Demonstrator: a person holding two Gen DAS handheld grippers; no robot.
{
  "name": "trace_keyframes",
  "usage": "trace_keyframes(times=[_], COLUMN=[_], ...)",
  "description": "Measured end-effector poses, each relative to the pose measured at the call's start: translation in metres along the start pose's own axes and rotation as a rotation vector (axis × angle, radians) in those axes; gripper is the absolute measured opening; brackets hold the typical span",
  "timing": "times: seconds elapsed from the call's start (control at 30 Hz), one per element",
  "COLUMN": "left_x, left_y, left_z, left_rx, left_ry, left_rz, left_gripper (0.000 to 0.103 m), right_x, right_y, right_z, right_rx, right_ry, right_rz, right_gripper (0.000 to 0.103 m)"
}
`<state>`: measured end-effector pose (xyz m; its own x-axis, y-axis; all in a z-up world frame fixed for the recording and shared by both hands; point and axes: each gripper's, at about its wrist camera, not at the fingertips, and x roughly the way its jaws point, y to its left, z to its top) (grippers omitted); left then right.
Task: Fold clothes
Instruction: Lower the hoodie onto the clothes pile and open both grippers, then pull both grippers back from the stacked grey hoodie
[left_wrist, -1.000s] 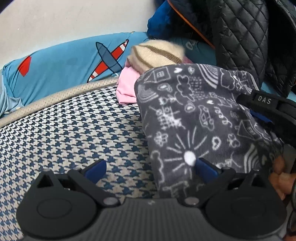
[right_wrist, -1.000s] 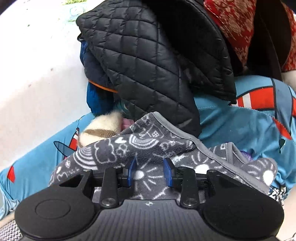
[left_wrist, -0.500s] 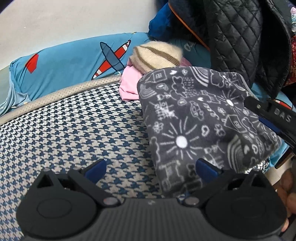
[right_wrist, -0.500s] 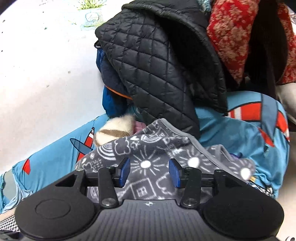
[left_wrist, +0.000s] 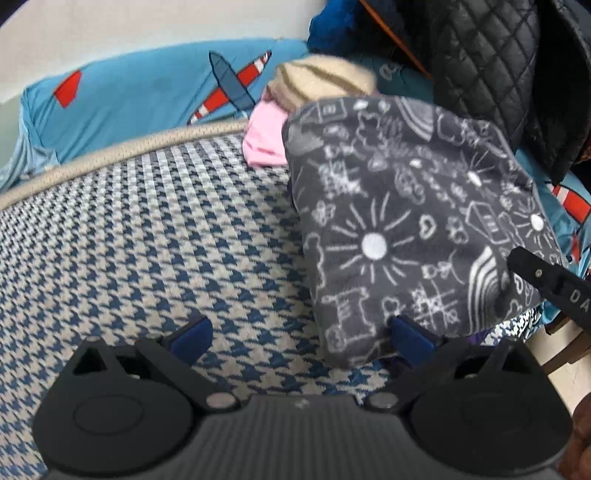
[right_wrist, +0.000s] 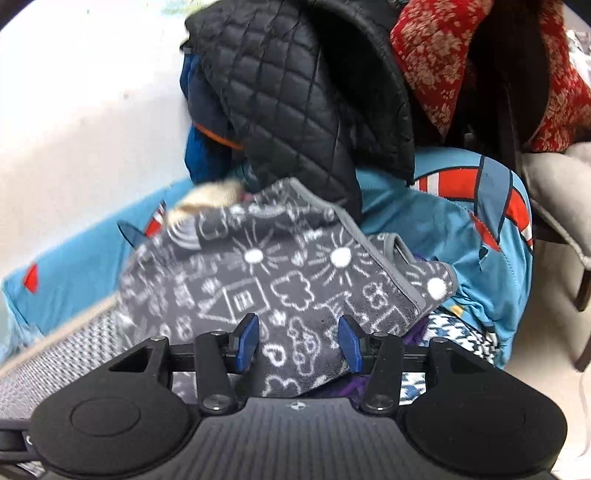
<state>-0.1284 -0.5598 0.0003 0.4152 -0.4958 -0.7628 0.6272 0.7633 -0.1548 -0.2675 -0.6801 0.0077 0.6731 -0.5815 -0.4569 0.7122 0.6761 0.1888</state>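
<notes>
Both grippers were unclenched: left gripper (left_wrist: 301, 334) gaped beside the fleece (left_wrist: 413, 229); right gripper (right_wrist: 298, 341) had just widened, fleece lying loose between

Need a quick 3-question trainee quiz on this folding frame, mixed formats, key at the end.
1. True or false: the right gripper is clamped shut on the grey doodle-print fleece.
2. What lies directly behind the fleece in the left wrist view? A) pink garment under a cream striped knit B) a laundry basket C) a shoe
3. Fill in: the left gripper hovers over the ____-patterned surface.

Key: 1 false, its jaws have just been opening, fleece between them unpressed; 2 A; 3 houndstooth.
</notes>
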Motion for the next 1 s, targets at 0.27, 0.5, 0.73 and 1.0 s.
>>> trace_keyframes(times=[0.27, 0.5, 0.73, 1.0], left_x=[0.006, -0.012, -0.03, -0.041], left_y=[-0.009, -0.006, 0.002, 0.005], left_z=[-0.008, -0.026, -0.042, -0.051], left_rx=[0.037, 0.048, -0.003, -0.032], left_ry=[0.044, 0.043, 0.048, 0.063], left_rz=[0.004, 0.021, 0.021, 0.021], left_gripper=[0.103, 0.103, 0.103, 0.103], right_x=[0.01, -0.01, -0.023, -0.025], right_y=[0.004, 0.002, 0.01, 0.003], right_z=[-0.003, -0.001, -0.011, -0.015], right_rx=[-0.036, 0.008, -0.098, -0.108], right_ry=[0.027, 0.037, 0.064, 0.112], right_rz=[-0.044, -0.017, -0.062, -0.125], right_gripper=[0.048, 0.056, 0.061, 0.075])
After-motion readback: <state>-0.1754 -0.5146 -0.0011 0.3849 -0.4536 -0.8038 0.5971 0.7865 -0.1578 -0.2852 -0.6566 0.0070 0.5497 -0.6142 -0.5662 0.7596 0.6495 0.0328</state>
